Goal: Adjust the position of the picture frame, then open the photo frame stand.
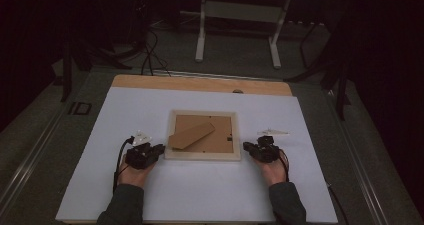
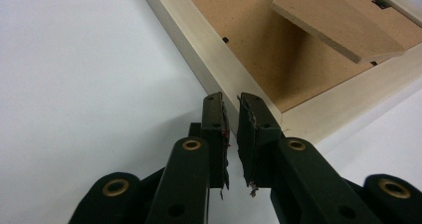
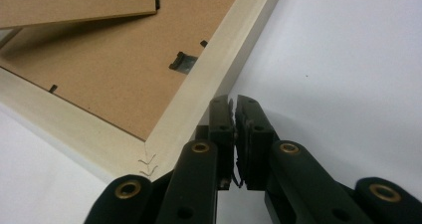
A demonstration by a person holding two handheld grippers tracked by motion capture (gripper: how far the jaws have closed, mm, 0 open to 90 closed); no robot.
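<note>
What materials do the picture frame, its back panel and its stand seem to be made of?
Picture frame: probably wood, painted matt cream; a mitred corner joint with staples shows in the right gripper view.
Back panel: seems to be brown fibreboard or hardboard, dull and without grain.
Stand: looks like the same brown board, with a raw, lighter cut edge.

In the left gripper view the picture frame (image 2: 234, 79) runs off the top and right edges, so its far corners are cut away, and the cardboard stand (image 2: 338, 22) on its back is clipped at the top. In the right gripper view the same frame's left part lies beyond the edge. From the high view, the two small pale objects (image 1: 272, 132) on the desk (image 1: 200, 195) beside the hands are too small to identify.
</note>
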